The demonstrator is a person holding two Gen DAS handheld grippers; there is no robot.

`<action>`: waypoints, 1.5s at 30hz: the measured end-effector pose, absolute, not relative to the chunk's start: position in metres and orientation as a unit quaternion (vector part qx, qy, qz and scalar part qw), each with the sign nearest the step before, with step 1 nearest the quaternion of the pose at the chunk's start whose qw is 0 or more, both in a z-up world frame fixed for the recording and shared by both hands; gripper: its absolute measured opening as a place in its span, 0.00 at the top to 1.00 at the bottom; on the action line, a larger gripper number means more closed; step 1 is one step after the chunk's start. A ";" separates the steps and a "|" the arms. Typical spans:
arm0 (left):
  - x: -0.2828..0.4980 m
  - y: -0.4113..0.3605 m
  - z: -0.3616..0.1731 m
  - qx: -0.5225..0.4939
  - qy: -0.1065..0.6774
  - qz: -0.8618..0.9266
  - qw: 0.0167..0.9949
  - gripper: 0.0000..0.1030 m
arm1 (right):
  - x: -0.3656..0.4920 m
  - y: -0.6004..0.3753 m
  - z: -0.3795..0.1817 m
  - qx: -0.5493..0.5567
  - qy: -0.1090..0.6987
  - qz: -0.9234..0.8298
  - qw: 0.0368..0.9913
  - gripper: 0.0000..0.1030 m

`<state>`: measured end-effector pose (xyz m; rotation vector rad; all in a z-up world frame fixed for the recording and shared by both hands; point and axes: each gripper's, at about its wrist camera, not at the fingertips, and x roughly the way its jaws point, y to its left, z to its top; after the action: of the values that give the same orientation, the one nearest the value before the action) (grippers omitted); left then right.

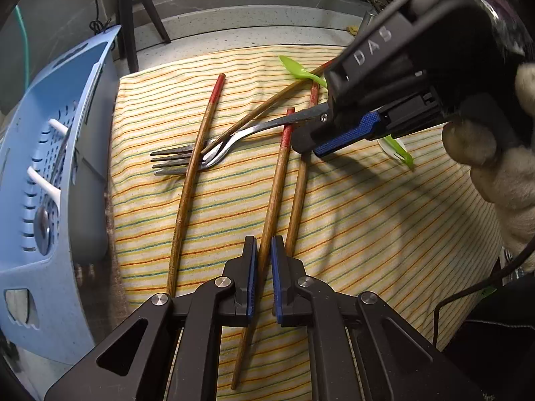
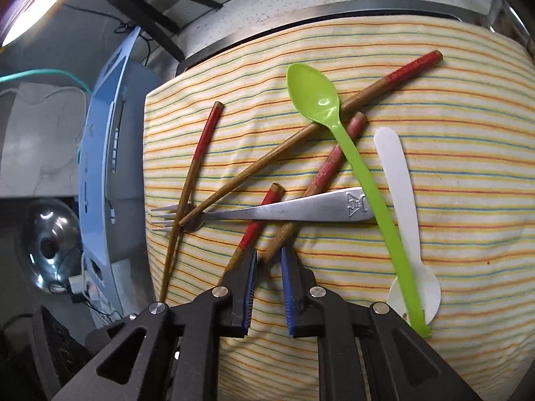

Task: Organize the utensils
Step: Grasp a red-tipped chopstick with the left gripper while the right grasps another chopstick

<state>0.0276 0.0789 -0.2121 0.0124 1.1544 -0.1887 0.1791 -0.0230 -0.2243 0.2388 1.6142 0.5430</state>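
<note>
On the striped cloth (image 1: 367,234), the left gripper (image 1: 264,250) narrowly straddles a chopstick (image 1: 272,193), probably to lift it; the right gripper (image 2: 269,260) hangs part-open near the fork (image 2: 301,209).

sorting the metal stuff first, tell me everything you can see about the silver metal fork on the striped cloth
The silver metal fork lies flat across the yellow striped cloth, four tines toward the blue plastic basket. Its flat handle bears a stamped emblem. It crosses over two red-tipped wooden chopsticks; two others cross its tines. The green plastic spoon overlaps its handle end.

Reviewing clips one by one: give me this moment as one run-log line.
left gripper: closing around chopstick | right gripper: open above fork | spoons on cloth | basket left
</note>
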 end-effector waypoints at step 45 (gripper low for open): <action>0.029 0.066 -0.216 -0.030 0.548 -0.097 0.830 0.95 | 0.115 -0.068 -0.214 -0.028 0.672 0.326 0.664 0.94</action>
<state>0.0294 0.0657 -0.2155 -0.0629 1.1634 -0.2049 0.1149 -0.0676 -0.2145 -0.0629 1.5188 0.7355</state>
